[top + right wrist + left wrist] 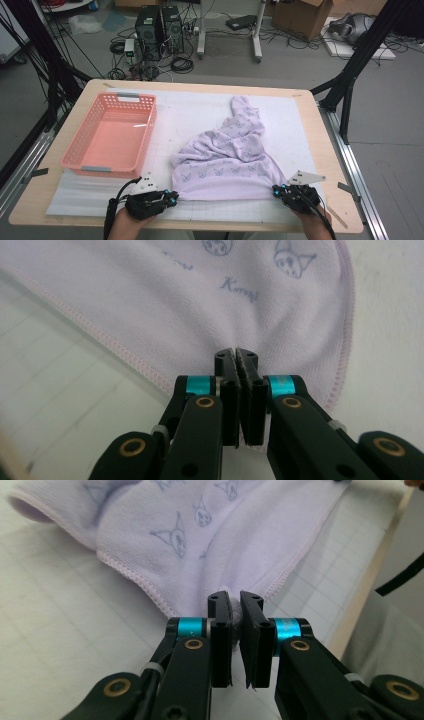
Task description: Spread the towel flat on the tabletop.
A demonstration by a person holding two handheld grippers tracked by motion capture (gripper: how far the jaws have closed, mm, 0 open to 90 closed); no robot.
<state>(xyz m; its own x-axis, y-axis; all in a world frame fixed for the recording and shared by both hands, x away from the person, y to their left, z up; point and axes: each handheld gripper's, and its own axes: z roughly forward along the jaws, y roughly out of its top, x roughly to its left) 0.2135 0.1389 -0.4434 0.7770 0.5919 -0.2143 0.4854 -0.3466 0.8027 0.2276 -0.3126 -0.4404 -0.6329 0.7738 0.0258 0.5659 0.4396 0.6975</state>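
High view: the lilac towel [227, 155] lies on the desk [60, 200] right of the pink basket [111, 135], its near hem running crosswise. The left gripper [172, 196] and right gripper [276, 190] each pinch one end of that hem, jaws clamped tight on cloth.

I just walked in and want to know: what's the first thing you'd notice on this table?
A lilac towel with little cartoon faces lies crumpled in the middle of the white mat. The left gripper and the right gripper each pinch one of its near corners. A pink basket sits to the left.
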